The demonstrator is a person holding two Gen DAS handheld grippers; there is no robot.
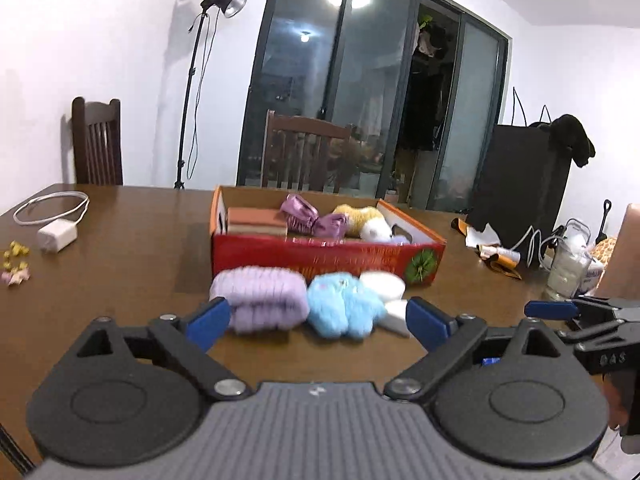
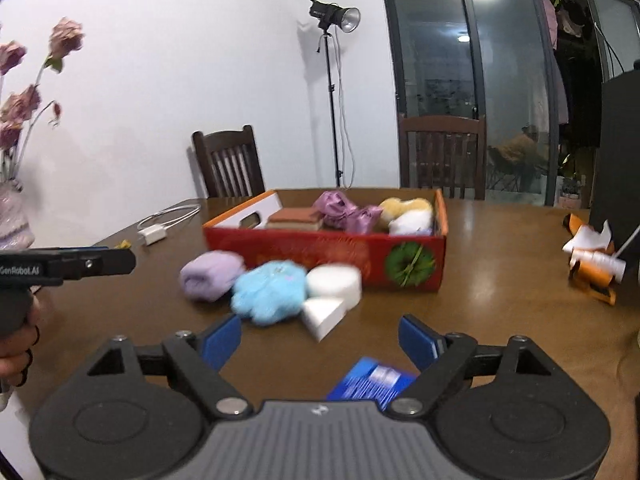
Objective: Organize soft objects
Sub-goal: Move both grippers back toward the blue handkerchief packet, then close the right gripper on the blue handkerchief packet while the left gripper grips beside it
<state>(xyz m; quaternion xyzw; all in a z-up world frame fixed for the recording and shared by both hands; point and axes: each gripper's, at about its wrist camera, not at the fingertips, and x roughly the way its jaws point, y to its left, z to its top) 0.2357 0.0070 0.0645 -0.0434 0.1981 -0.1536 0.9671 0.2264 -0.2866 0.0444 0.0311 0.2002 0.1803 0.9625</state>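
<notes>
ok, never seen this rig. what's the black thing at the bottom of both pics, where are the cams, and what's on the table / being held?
No robot arm here: a person holds a two-finger tool in each hand, each with a fisheye camera looking forward along its fingers. The black shape with blue pads at the bottom is that tool: the left tool in the left wrist view, the right tool in the right wrist view. Both stand open and hold nothing.

On the wooden table, a red box already holds several soft things. In front of it lie a purple fluffy roll, a blue plush piece, a white round sponge and a white wedge sponge. A blue packet lies near the right tool.
</notes>
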